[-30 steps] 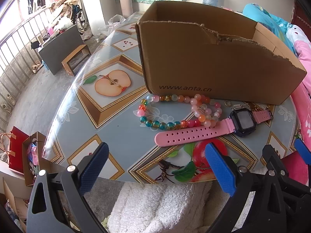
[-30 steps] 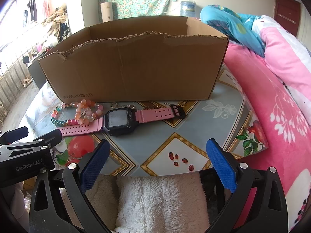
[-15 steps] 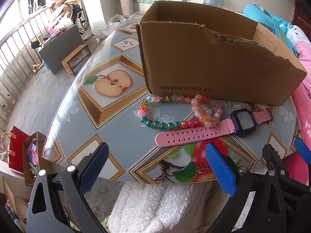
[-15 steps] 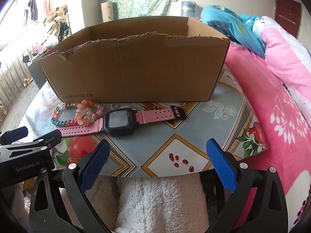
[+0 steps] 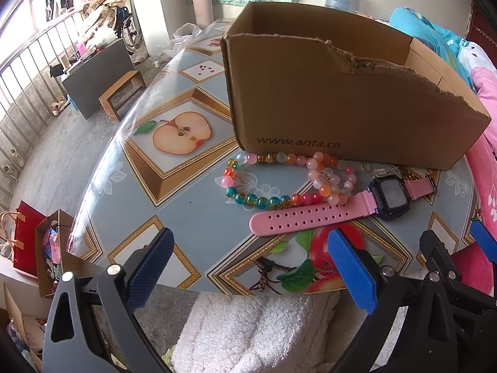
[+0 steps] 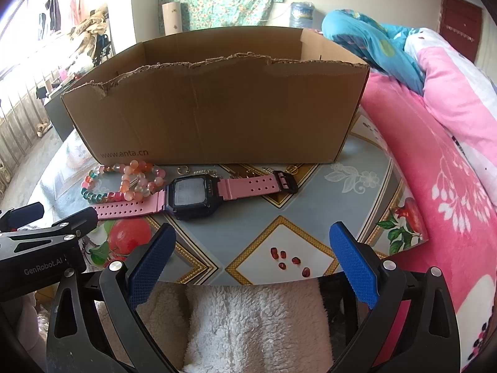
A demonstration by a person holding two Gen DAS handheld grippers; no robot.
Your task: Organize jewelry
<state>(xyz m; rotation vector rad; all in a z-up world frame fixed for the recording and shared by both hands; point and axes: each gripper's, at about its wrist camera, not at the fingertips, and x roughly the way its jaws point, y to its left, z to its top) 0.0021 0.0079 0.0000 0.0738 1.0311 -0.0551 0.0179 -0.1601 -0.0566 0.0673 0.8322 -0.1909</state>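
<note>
Both tools match — the left gripper (image 5: 250,272) and right gripper (image 6: 253,269) have black skeletal frames with triangular cut-outs, silver screw heads at the joints, and blue cross-hatched pads (image 6: 354,265). White "GenRobot.AI" lettering marks the left one's side.

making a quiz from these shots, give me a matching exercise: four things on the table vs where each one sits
Things:
1. brown cardboard box
2. pink-strapped black digital watch
3. multicoloured glass bead bracelets
4. small metal ring

Places:
A. against the box's front wall, beside the printed web address
B. farthest from the grippers
C. just behind the watch face
D. lying flat, nearest the grippers

Pairs: 1-B, 2-D, 3-A, 4-C
</note>
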